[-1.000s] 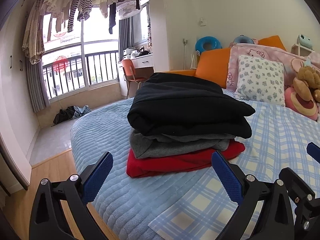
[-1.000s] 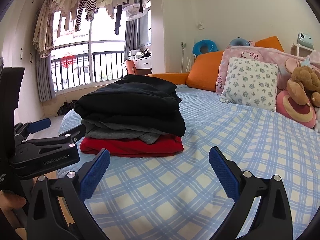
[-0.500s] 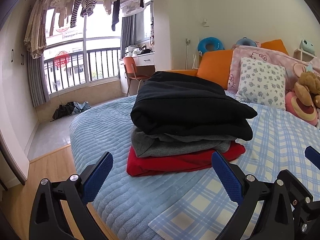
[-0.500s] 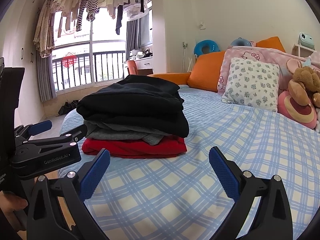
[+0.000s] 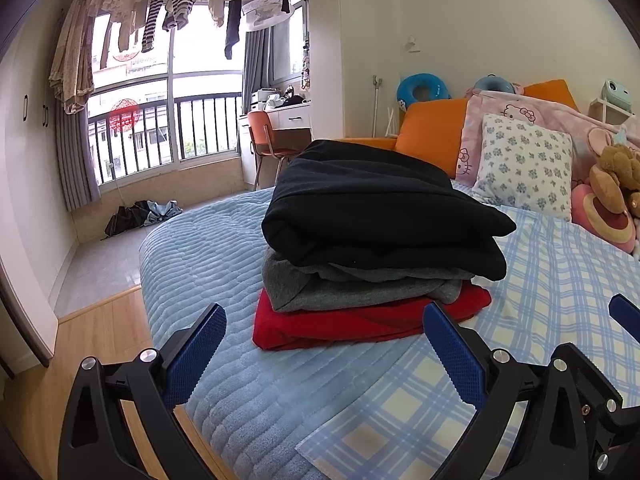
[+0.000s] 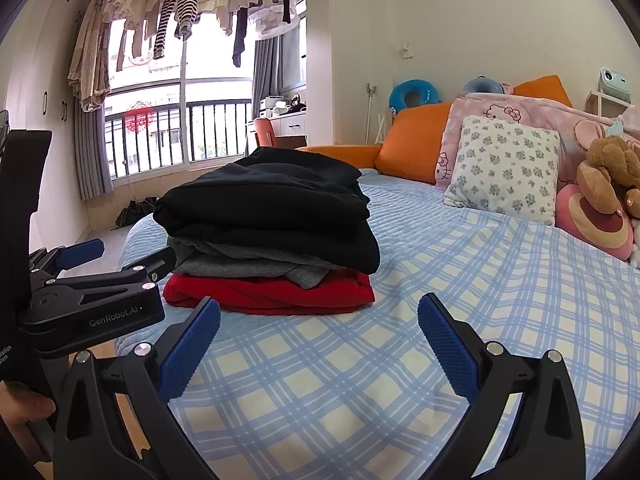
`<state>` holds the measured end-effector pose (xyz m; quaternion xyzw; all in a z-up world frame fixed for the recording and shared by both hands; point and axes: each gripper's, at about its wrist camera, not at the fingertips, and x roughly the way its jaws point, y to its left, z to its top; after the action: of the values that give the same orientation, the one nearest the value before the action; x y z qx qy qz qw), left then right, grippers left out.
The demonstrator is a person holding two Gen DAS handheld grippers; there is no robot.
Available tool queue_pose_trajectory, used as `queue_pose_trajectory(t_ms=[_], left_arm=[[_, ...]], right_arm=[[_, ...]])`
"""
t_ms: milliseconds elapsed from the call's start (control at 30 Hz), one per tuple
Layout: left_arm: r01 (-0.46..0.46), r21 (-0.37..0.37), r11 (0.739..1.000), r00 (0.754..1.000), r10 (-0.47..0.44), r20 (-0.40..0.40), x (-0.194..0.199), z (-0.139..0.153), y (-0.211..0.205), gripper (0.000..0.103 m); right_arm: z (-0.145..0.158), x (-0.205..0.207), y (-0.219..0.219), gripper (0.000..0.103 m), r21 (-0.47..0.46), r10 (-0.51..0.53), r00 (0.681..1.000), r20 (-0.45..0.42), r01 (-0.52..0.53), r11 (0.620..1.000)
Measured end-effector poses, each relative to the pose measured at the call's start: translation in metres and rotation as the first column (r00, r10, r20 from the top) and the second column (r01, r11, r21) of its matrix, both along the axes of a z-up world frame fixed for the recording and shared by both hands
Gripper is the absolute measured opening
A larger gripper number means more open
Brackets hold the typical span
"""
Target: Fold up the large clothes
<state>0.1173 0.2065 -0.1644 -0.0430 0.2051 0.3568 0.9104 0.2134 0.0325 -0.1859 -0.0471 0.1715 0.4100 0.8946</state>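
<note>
A: Where's the stack (image 5: pixel 376 248)?
B: On the bed (image 6: pixel 440 300), black on grey on red, w/ edges roughly squared, so prob. finished.
A: Grippers?
B: Left gripper (image 5: pixel 324 354) & right gripper (image 6: pixel 318 346): fingers spread, holding nothing, hanging short of the pile. No unfolded garment in view, afaict.

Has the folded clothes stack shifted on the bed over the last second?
No. The stack keeps its place against the red bottom garment's line on the plaid sheet; only the cameras drifted slightly.
</note>
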Motion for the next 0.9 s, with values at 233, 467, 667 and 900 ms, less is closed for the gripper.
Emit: queue_pose_trajectory(t_ms=[233,467,667,900], left_arm=[[0.001,0.001,1.0,1.0,-0.001,-0.009,0.0,-0.002,-0.003,0.1],[-0.007,0.003,1.0,1.0,0.007,-0.019,0.0,-0.004,-0.007,0.099],[-0.005,0.032,0.999,1.0,0.005,-0.007,-0.001,-0.003,-0.012,0.099],[-0.016,0.019,1.0,1.0,0.016,0.015,-0.005,0.001,-0.011,0.1]], right_arm=[[0.0,0.0,0.0,0.098,-0.007,-0.001,1.0,-0.003,0.001,1.0],[-0.004,0.0,0.003,0.098,-0.011,0.004,1.0,-0.016,-0.004,1.0],[-0.007,-0.001,0.004,0.098,-0.007,0.005,1.0,-0.018,-0.005,1.0],[-0.007,0.0,0.002,0.098,0.004,0.0,1.0,-0.011,0.0,1.0]])
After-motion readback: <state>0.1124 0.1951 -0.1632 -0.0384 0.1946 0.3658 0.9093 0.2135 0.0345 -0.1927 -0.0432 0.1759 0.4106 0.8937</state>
